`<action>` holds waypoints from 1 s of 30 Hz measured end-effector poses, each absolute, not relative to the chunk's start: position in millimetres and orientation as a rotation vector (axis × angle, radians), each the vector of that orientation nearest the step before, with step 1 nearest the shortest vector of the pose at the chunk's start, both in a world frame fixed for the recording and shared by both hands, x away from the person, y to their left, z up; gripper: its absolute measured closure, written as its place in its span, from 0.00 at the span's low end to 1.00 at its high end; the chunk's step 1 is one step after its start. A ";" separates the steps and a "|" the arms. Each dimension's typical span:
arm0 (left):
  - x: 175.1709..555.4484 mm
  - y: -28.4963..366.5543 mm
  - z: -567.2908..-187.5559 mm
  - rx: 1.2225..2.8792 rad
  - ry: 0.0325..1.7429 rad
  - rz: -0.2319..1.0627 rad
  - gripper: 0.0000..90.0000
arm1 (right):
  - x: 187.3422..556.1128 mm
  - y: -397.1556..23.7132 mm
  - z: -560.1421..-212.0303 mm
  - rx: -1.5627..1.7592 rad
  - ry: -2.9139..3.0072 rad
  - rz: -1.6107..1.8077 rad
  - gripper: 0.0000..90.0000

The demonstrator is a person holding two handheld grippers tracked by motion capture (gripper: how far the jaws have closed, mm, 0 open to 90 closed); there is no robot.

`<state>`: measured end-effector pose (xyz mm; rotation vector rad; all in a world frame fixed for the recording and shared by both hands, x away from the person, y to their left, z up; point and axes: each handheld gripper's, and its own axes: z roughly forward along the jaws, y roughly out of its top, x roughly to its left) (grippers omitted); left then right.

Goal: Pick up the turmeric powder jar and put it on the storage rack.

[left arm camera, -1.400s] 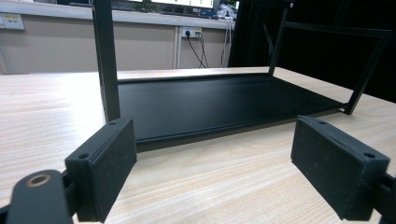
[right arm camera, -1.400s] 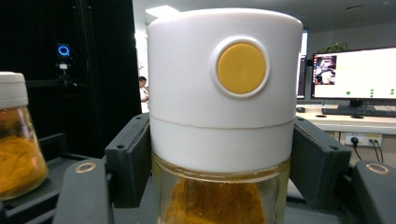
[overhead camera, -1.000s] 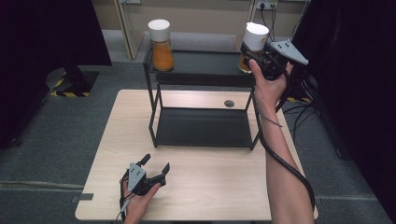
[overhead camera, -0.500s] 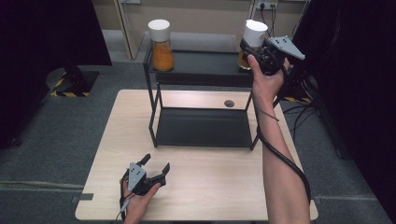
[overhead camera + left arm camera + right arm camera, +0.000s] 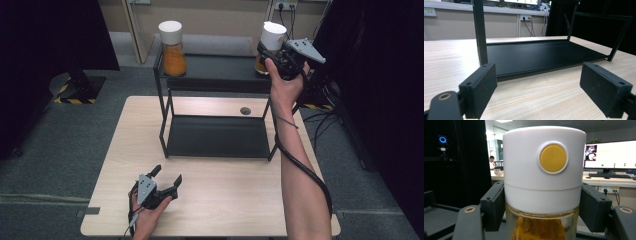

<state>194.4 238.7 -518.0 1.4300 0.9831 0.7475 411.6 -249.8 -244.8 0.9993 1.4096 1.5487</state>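
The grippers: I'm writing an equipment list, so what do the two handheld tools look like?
Both are black. Each claw has two flat, rectangular black pads with small screw holes. A grey three-cornered plate tops the right gripper and the left gripper. A black cable trails along the bare right forearm.

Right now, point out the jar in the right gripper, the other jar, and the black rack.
Held jar [image 5: 544,170], right gripper view, on its white lid.
Other jar [image 5: 172,55], high view, on its glass body with orange powder.
Black rack [image 5: 215,136], high view, on its bare lower shelf.
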 end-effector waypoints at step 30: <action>194.5 237.9 -517.3 1.433 0.987 0.749 0.16 | 380.5 -275.7 -250.3 0.974 1.532 1.607 0.06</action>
